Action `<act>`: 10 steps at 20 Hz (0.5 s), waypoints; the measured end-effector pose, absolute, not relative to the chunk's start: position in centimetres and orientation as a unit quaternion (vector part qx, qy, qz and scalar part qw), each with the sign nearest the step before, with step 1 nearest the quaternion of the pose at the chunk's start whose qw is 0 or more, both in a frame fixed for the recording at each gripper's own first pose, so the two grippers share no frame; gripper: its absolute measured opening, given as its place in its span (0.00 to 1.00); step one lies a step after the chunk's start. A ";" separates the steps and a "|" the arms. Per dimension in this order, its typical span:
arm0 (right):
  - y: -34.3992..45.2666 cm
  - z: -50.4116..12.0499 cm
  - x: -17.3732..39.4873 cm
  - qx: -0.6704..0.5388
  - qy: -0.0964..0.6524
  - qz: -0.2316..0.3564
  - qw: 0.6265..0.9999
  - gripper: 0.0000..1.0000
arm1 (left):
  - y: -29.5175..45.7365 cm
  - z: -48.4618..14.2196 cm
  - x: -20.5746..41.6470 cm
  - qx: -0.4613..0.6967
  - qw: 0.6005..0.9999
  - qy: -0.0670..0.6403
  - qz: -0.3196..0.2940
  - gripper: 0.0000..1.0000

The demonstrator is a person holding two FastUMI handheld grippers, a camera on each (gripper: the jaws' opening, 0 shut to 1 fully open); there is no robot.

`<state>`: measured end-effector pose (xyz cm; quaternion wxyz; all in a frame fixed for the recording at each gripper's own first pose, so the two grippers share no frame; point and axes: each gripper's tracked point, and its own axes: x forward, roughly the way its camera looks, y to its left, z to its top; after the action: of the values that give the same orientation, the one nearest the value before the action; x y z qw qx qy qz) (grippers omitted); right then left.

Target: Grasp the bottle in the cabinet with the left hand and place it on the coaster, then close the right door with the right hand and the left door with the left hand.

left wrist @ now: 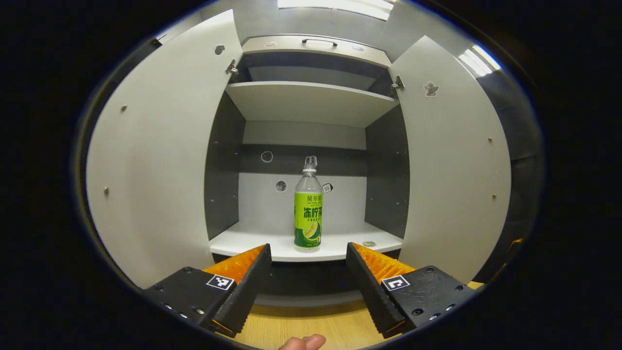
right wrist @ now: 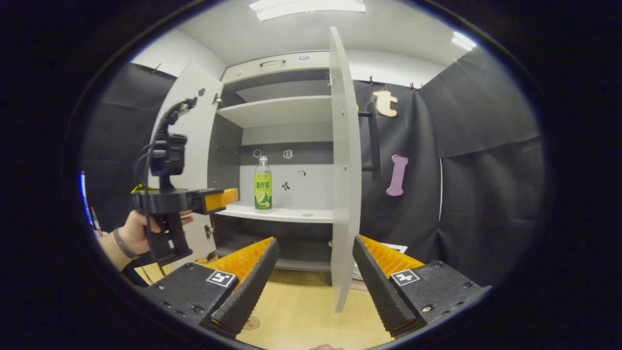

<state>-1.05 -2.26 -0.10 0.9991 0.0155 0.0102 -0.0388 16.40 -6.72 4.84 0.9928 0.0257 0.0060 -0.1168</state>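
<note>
While bottle (left wrist: 308, 209) stands shelved, right gripper view catches left gripper (right wrist: 221, 199).

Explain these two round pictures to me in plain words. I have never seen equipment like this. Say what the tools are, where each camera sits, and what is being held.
There is no robot. A person holds a two-finger gripper in each hand, and a camera rides on each one. The left gripper view looks past the open left gripper into a cabinet with both doors open. A bottle stands upright on its lower shelf. The right gripper view looks past the open right gripper at the right door edge-on, and shows the person's hand holding the left gripper. Nothing is held yet.
</note>
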 end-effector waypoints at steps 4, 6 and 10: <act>-3.4 -0.3 -1.0 0.009 0.014 -0.063 0.998 0.99 | -8.7 5.1 22.2 -0.013 0.989 0.023 -0.145 0.94; -3.9 -0.2 -1.0 0.010 0.015 -0.071 0.997 1.00 | -8.6 5.0 25.3 -0.015 0.991 0.025 -0.133 0.95; -4.7 -0.2 -0.9 0.007 0.016 -0.087 0.996 0.99 | -8.2 4.3 30.3 -0.020 0.994 0.028 -0.106 0.94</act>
<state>-0.87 -4.71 -0.20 0.9960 0.0073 0.0158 -0.0871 30.35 -8.23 4.29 0.9938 -0.0204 0.0277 -0.1055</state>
